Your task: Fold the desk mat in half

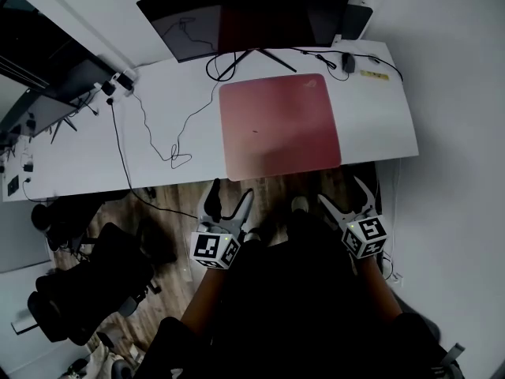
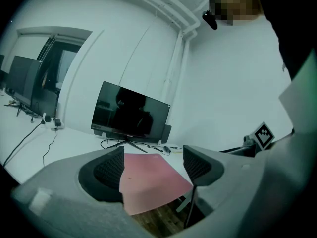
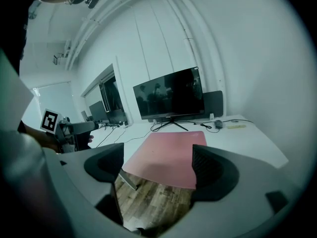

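Nothing is folded yet. The pink desk mat (image 1: 280, 125) lies flat on the white desk (image 1: 79, 160) at twelve o'clock, its near edge overhanging. The left gripper (image 1: 230, 195) and right gripper (image 1: 344, 193) hover short of it, jaws apart and empty. The whole fold remains.

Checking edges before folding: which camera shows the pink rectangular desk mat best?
The head view: the whole pink rectangular desk mat shows from above, all four edges. Both gripper views show it low and foreshortened, with parts hidden behind the open left tongs and right tongs.
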`<state>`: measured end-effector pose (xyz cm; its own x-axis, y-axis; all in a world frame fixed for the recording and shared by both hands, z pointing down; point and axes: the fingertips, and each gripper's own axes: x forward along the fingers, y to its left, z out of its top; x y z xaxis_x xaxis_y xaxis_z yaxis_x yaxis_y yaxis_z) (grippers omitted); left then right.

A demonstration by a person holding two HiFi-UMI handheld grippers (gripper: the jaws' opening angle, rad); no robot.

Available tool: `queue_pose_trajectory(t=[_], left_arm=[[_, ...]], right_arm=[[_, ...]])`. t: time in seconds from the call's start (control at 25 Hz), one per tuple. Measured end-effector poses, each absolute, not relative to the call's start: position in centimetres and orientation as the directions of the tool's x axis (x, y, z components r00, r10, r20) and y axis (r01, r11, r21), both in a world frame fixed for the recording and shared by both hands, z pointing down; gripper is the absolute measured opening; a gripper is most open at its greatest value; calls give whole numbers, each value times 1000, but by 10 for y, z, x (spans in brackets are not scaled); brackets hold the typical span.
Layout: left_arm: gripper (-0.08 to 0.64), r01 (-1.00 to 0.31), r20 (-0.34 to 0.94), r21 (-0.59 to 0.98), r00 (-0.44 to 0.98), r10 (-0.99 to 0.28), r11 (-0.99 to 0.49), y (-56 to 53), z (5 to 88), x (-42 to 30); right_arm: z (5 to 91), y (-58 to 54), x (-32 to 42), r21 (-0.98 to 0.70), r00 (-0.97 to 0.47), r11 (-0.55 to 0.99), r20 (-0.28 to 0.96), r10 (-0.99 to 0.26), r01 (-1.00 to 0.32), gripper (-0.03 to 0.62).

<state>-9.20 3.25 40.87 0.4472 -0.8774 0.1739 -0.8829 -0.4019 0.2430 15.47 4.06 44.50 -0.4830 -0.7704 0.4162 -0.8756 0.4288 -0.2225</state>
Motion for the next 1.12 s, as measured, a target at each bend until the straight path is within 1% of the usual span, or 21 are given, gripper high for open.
queue_pose_trajectory(t=[0.28,0.48,0.6,0.76,0.84,1.0,1.12], left_arm=[[354,-907,193,245,392,-900,-342,8,405,-78],[354,-919,214,260,353,-911,-295,-5,412,-68],[354,-925,187,273,320,-929,-264,-13,411,-61],[354,-947,146,241,254,-956,-214,-21,403,-56],[354,-946,169,257,244,-955,-197,-22,412,-58],[354,-927,230,345,237,-944,-148,-16,444,-73],[354,-914,253,378,252,-934,-144,-22,456,-80]], right_arm=[[448,7,178,-259,-517,447,424,-744,-856,417],[453,-14,182,-296,-570,487,422,-705,-821,417],[457,-25,186,-309,-597,510,422,-683,-803,417],[468,-41,197,-326,-614,521,440,-655,-789,417],[476,-47,201,-335,-611,511,453,-649,-792,416],[501,-49,193,-374,-606,476,482,-633,-796,416],[512,-54,185,-388,-590,445,503,-632,-807,416]])
